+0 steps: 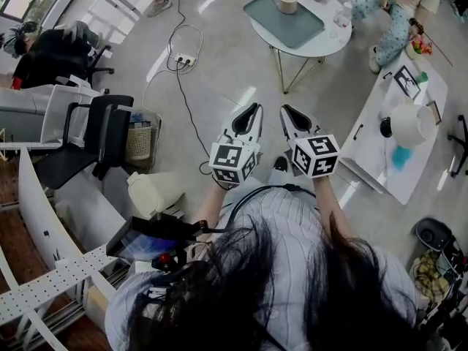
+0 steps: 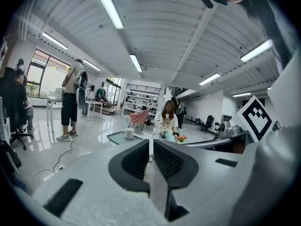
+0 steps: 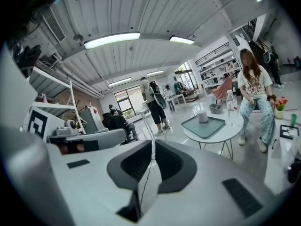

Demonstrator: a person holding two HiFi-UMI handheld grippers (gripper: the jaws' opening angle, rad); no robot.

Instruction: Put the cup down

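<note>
Grey-padded left claw point(image 1: 254, 110) and right claw point(image 1: 285, 111) are closed and empty, cup point(image 1: 287, 3) well apart.

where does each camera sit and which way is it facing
Head view: on the head, steeply down at floor and table; hair, torso, left gripper, right gripper show.
Left gripper view: on the left gripper, along its shut fingers toward the cup.
Right gripper view: on the right gripper, likewise; own fingers show.
Shared: all see the cup on its tray.

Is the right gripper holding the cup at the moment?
No, the cup stands on the tray, well away from the empty right gripper.
</note>
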